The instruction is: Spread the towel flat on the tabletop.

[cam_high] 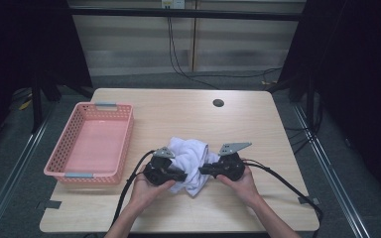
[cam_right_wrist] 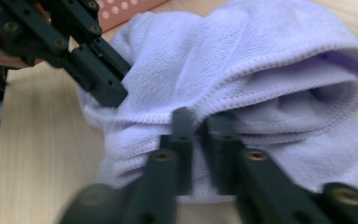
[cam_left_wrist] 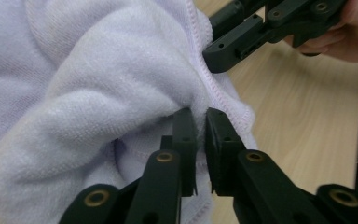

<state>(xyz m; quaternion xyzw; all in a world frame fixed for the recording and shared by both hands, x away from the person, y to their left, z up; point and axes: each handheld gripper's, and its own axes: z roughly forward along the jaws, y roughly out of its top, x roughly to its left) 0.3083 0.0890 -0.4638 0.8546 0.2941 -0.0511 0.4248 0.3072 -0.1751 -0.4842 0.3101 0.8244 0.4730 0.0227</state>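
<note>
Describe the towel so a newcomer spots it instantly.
On the wooden table, look right of the pink basket, near the front edge. The towel is the crumpled white cloth between the left gripper and right gripper, the only soft item there.

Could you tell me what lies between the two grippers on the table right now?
A crumpled white towel lies between the left gripper and the right gripper; in the high view, each one's jaws meet it from either side.

A pink perforated basket (cam_high: 90, 144) (with grey handles) sits at the left of a light wooden table (cam_high: 248, 124).
</note>
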